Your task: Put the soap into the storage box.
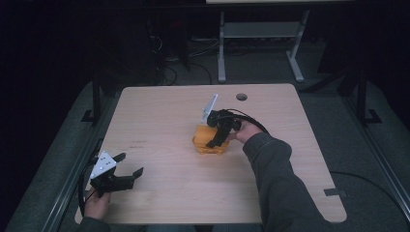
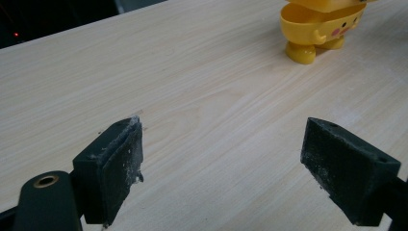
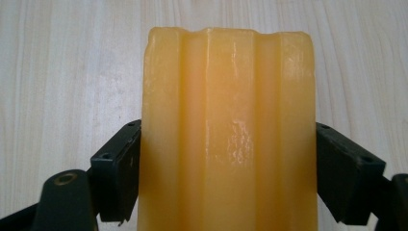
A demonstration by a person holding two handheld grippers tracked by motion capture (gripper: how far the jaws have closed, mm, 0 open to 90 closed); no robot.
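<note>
A yellow figure-shaped container (image 1: 207,146) with small feet and a pink cheek stands at the table's middle; the left gripper view shows it (image 2: 315,30) far off at the top right. A ribbed yellow-orange lid (image 3: 226,96) sits between my right gripper's (image 3: 226,178) jaws, which press on both its sides. In the high view the right gripper (image 1: 214,142) points down at the container's top, and the lid's edge (image 2: 332,4) lies just over the container's rim. My left gripper (image 1: 131,163) rests near the front left corner, open, its jaws (image 2: 221,168) holding nothing.
The light wooden table (image 1: 159,116) has a round cable hole (image 1: 241,96) near its far edge. Another table's white legs (image 1: 222,48) stand behind on the dark floor. Bare wood lies between my left gripper and the container.
</note>
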